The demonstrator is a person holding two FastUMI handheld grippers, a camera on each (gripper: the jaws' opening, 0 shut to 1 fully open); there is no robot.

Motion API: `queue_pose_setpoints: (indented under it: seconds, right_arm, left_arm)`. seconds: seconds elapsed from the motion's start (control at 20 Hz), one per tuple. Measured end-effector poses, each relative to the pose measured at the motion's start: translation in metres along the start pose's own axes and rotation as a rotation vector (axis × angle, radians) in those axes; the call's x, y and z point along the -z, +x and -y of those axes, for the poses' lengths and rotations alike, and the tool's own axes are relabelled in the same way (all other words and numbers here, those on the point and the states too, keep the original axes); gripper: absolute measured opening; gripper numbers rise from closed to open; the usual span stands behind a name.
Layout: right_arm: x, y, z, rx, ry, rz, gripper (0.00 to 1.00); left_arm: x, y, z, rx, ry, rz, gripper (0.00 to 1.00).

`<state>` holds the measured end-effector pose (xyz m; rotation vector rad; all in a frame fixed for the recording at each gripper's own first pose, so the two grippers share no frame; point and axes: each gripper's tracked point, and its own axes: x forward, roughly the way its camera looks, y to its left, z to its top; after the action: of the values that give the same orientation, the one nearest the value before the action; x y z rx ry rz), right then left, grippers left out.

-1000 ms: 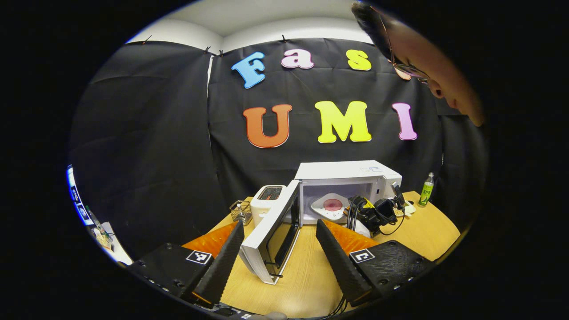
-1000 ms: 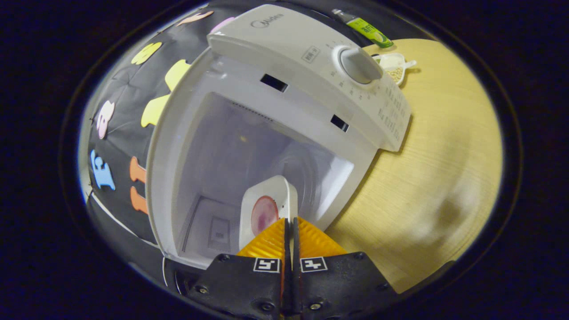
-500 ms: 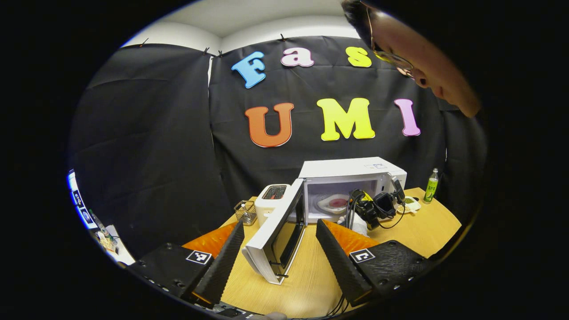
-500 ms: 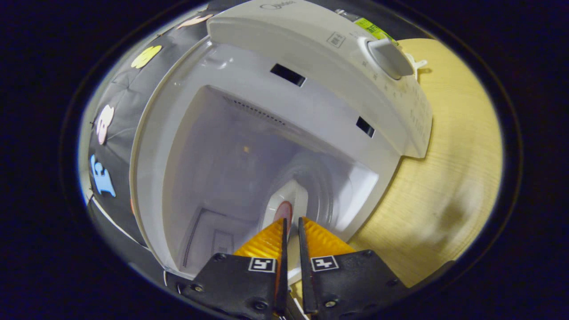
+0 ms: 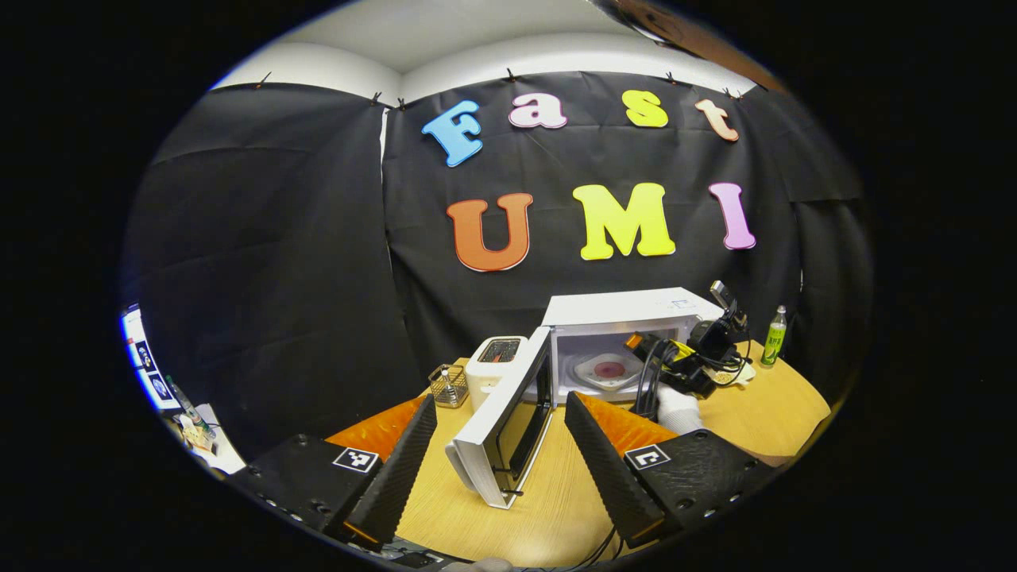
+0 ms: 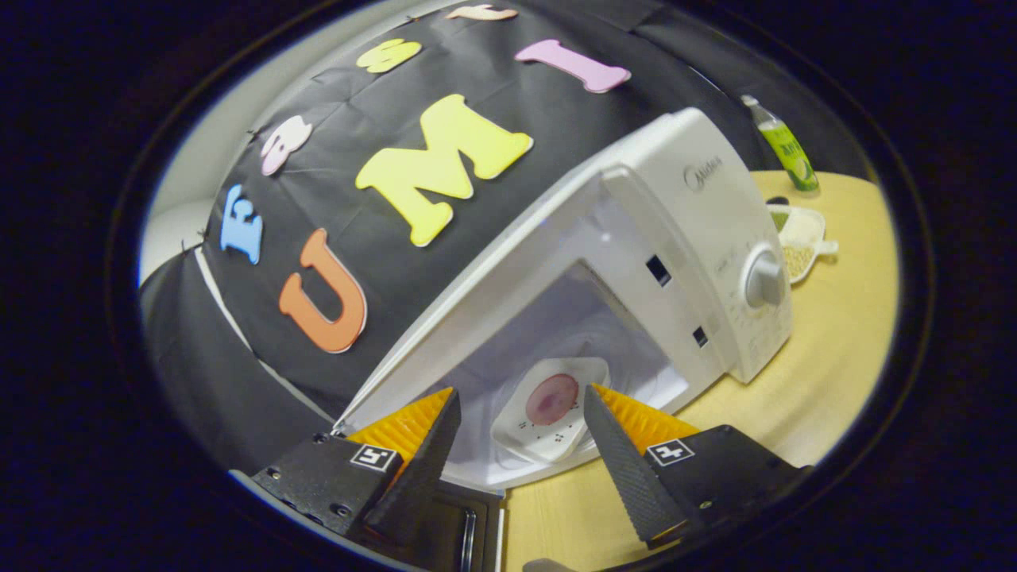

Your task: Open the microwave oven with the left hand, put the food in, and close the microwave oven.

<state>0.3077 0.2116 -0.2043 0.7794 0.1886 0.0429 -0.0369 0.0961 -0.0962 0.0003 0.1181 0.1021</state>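
Note:
The white microwave (image 5: 628,311) (image 6: 715,238) stands on the wooden table with its door (image 5: 508,425) swung wide toward me. Inside its cavity lies a white plate with a round pink piece of food (image 5: 609,369) (image 6: 551,400). My right gripper (image 6: 520,417) is open just outside the cavity mouth, the plate seen between its fingers but apart from them. In the left gripper view that gripper (image 5: 683,357) and a white-gloved hand (image 5: 675,407) are at the oven's front right. My left gripper (image 5: 500,421) is open, well back from the door, holding nothing.
A white toaster (image 5: 494,367) and a small wire basket (image 5: 450,384) stand left of the microwave. A green bottle (image 5: 773,337) (image 6: 785,145) and a white dish of grains (image 6: 798,238) sit to its right. Bare wooden tabletop (image 6: 826,357) lies in front.
My right gripper let go of the plate, opened wide and drew back out of the cavity. The plate stays inside. The left gripper barely moved.

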Motion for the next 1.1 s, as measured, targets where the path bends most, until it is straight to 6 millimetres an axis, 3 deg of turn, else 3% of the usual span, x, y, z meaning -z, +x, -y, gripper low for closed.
queue_pose_setpoints:
  seconds: [0.15,0.2,0.25,0.3,0.35,0.4,0.45,0.5,0.55,0.6,0.65,0.7,0.85,0.9,0.95,1.0,1.05,1.1]
  right_arm:
    - [-0.035,-0.044,-0.007,-0.022,-0.182,0.021,0.88]
    - [-0.049,-0.056,-0.01,-0.03,-0.246,0.026,1.0]
    - [-0.064,-0.071,-0.014,-0.042,-0.312,0.039,0.89]
    - [-0.074,-0.085,-0.017,-0.053,-0.374,0.038,1.0]
    - [-0.085,-0.098,-0.018,-0.058,-0.429,0.034,0.89]
    - [-0.096,-0.112,-0.02,-0.063,-0.49,0.041,0.9]
    - [-0.104,-0.127,-0.02,-0.065,-0.54,0.04,1.0]
    - [-0.115,-0.141,-0.02,-0.068,-0.582,0.05,1.0]
    - [-0.122,-0.148,-0.011,-0.062,-0.607,0.049,0.91]
    - [-0.13,-0.16,-0.006,-0.055,-0.617,0.046,0.91]
    - [-0.138,-0.177,-0.004,-0.046,-0.631,0.048,0.91]
    - [-0.148,-0.188,0.002,-0.027,-0.648,0.053,1.0]
    - [-0.176,-0.22,0.024,0.029,-0.675,0.059,1.0]
    - [-0.186,-0.232,0.03,0.046,-0.686,0.07,0.91]
    - [-0.191,-0.243,0.034,0.06,-0.695,0.071,0.91]
    - [-0.195,-0.253,0.038,0.072,-0.712,0.078,1.0]
    - [-0.2,-0.263,0.042,0.086,-0.727,0.087,0.91]
    - [-0.204,-0.27,0.046,0.099,-0.739,0.089,1.0]
  left_arm:
    - [-0.01,0.001,0.002,0.02,-0.023,0.029,0.96]
    - [-0.015,0.003,0.003,0.025,-0.024,0.039,0.96]
    - [-0.018,0.004,0.003,0.035,-0.028,0.049,0.96]
    - [-0.022,0.004,0.006,0.044,-0.031,0.061,0.97]
    - [-0.024,0.005,0.007,0.053,-0.033,0.068,0.97]
    - [-0.024,0.007,0.008,0.062,-0.035,0.074,0.96]
    - [-0.027,0.008,0.011,0.072,-0.04,0.081,0.97]
    - [-0.029,0.009,0.014,0.084,-0.046,0.084,0.96]
    - [-0.028,0.01,0.017,0.098,-0.053,0.085,0.96]
    - [-0.029,0.012,0.021,0.11,-0.059,0.088,1.0]
    - [-0.029,0.013,0.024,0.123,-0.06,0.09,0.96]
    - [-0.029,0.016,0.027,0.132,-0.055,0.089,0.96]
    - [-0.027,0.022,0.039,0.169,-0.047,0.098,0.96]
    - [-0.024,0.025,0.043,0.179,-0.042,0.093,0.97]
    - [-0.02,0.027,0.044,0.187,-0.04,0.087,0.96]
    - [-0.018,0.031,0.046,0.197,-0.043,0.088,0.96]
    - [-0.016,0.034,0.046,0.202,-0.049,0.087,0.96]
    - [-0.014,0.038,0.047,0.205,-0.054,0.085,0.96]
